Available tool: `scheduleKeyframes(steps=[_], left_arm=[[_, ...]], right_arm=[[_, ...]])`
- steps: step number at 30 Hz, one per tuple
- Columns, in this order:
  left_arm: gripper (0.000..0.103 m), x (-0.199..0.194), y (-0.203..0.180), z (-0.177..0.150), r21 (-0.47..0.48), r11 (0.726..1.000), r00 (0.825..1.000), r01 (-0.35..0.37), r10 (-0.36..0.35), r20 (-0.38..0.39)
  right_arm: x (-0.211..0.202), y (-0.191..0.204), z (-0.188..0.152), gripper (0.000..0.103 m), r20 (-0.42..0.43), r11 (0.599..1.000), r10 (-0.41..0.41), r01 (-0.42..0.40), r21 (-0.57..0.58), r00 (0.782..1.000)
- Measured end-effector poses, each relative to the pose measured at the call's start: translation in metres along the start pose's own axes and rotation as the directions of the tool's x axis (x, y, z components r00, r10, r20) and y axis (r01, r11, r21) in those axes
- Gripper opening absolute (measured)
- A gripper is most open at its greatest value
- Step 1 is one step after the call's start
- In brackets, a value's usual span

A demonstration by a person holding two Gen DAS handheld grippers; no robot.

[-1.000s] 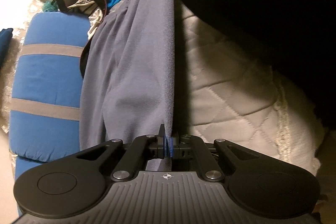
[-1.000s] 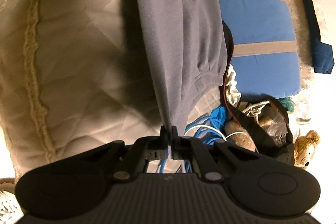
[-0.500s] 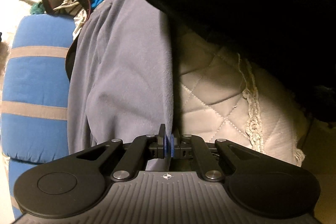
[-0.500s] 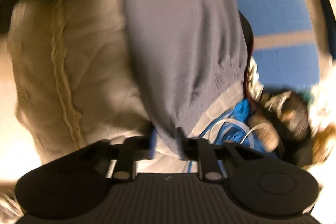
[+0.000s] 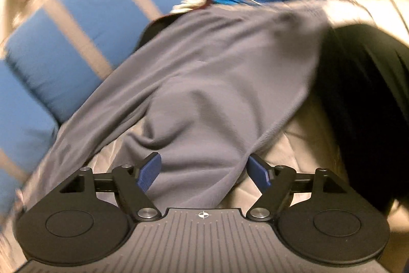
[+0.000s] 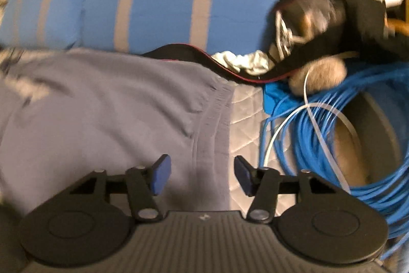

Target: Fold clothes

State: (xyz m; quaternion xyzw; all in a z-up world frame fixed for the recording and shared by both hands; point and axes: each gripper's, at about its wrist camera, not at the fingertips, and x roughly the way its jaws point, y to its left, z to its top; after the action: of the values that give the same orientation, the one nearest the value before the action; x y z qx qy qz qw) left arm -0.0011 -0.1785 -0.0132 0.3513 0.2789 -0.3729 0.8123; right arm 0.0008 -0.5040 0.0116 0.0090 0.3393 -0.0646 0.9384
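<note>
We see the grey garment (image 5: 217, 83) lying spread on the pale quilted bedding (image 5: 301, 145), its long axis running in the left wrist view from the lower left up toward the upper right, where it blurs out. In the right wrist view its ribbed hem (image 6: 214, 119) runs roughly up and down the frame, marking the garment's right-hand end. Our left gripper (image 5: 204, 172) has just been opening; its blue pads (image 5: 149, 172) stand wide, with cloth lying between them but not pinched. Our right gripper (image 6: 202, 174) has also opened and stands fairly wide above the hem, pads clear of the fabric. The far edge of the garment butts against a blue cushion with grey stripes (image 6: 163, 1). Right of the hem a narrow strip of bare quilt shows, then a coil of blue cable (image 6: 319, 134) and a black strap (image 6: 255, 73). We can read no writing; both views are blurred.
</note>
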Motion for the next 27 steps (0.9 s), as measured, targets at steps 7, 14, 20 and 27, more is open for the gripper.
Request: scheduleKeyframes(steps=[7, 14, 20, 27], left_arm=[[0.073, -0.038, 0.021, -0.009, -0.203, 0.979, 0.996, 0.003, 0.016, 0.089], [0.073, -0.047, 0.030, -0.018, -0.242, 0.970, 0.996, 0.012, 0.011, 0.093], [0.073, -0.040, 0.024, -0.016, -0.234, 0.972, 0.996, 0.035, -0.015, 0.087], [0.073, -0.044, 0.014, -0.008, -0.180, 0.982, 0.994, 0.047, -0.028, 0.110]], right_arm=[[0.054, -0.007, 0.009, 0.049, -0.048, 0.995, 0.018, -0.013, 0.103, 0.999], [0.061, -0.025, 0.007, 0.008, -0.053, 0.977, 0.040, -0.028, 0.210, 0.998], [0.056, -0.040, 0.010, 0.005, -0.045, 0.970, 0.012, -0.001, 0.242, 0.999], [0.069, -0.050, 0.006, 0.001, -0.103, 0.969, -0.123, 0.142, 0.201, 0.987]])
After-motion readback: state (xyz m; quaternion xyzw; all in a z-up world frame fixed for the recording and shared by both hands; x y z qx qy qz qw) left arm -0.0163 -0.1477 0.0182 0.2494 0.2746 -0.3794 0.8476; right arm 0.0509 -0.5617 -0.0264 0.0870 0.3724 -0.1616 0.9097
